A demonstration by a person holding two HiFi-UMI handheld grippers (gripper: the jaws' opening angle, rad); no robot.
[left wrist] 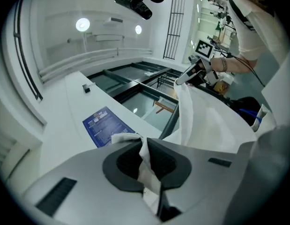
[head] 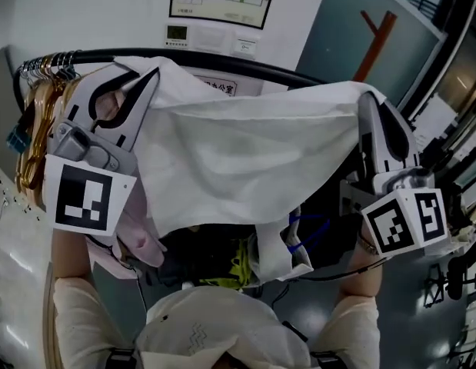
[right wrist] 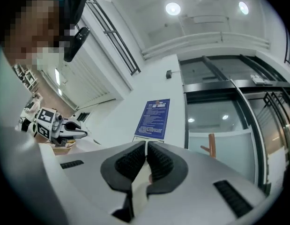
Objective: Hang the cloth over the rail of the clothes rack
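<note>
Cloth, white and thin, hangs stretched between the two grippers, its top edge running along the near side of the black rail; whether it rests on the rail cannot be told. The left gripper has its jaws closed on a bunched fold at the cloth's left corner. The right gripper has its jaws pressed together on a thin edge at the right corner. The cloth's lower part sags loosely towards the person. Hangers crowd the rail's left end.
</note>
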